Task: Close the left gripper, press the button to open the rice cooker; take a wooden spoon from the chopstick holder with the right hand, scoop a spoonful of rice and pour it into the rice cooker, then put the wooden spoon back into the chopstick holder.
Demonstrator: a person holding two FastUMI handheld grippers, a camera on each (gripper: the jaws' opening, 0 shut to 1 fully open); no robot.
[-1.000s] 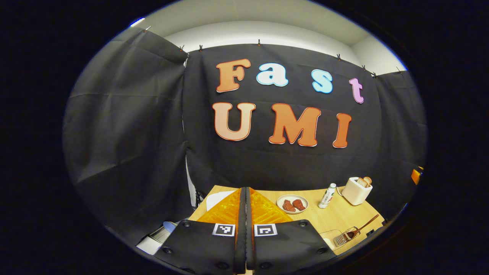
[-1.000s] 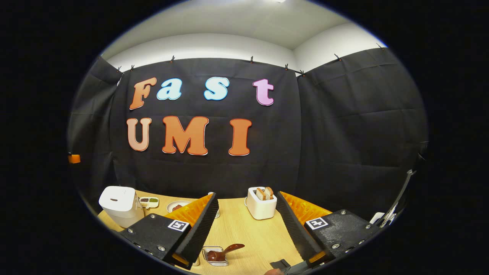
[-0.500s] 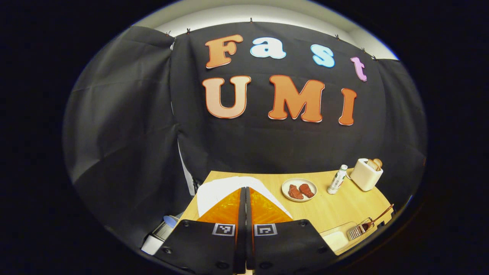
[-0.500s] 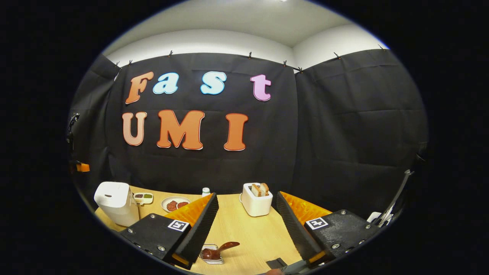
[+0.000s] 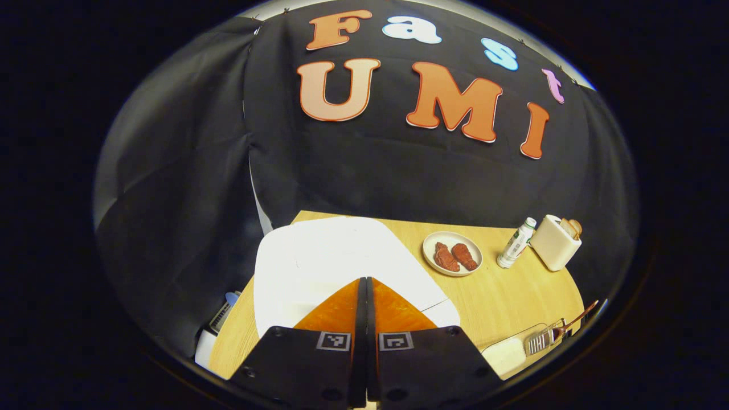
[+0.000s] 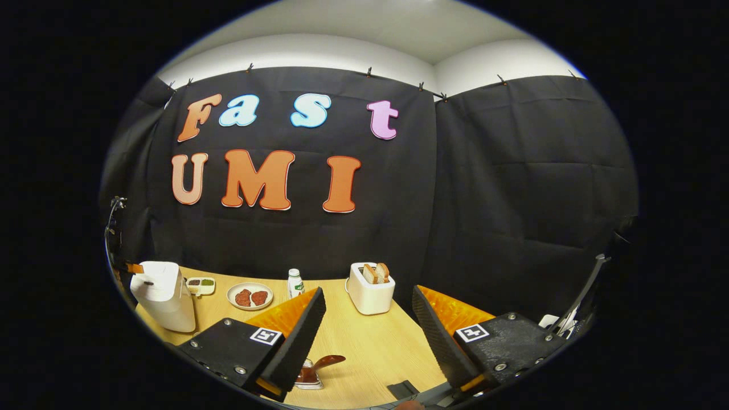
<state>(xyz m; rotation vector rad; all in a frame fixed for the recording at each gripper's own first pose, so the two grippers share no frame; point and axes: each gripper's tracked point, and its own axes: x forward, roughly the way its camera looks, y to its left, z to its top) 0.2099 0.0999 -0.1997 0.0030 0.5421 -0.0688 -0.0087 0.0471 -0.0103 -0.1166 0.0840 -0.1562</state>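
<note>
The white rice cooker (image 5: pixel 336 256) lies just under my left gripper (image 5: pixel 364 280), which is shut with nothing between its fingers; its tip hangs over the lid. In the right gripper view the rice cooker (image 6: pixel 162 293) stands at the table's left end, and the left gripper (image 6: pixel 135 267) is at its top left edge. The wooden spoon (image 6: pixel 329 361) sits in the chopstick holder (image 6: pixel 307 380) near the front edge, just below my open right gripper (image 6: pixel 368 293). The chopstick holder (image 5: pixel 541 341) and spoon (image 5: pixel 578 318) also appear at the lower right of the left gripper view.
A plate of meat (image 5: pixel 453 261), a small bottle (image 5: pixel 516 242) and a white toaster (image 5: pixel 555 242) with bread stand along the table's back. A clear container (image 5: pixel 504 353) with white contents sits beside the holder. A small divided dish (image 6: pixel 199 283) is behind the cooker.
My left gripper has come down over the rice cooker, whose lid now takes up much more of its view. The right gripper stays open and has shifted only slightly.
</note>
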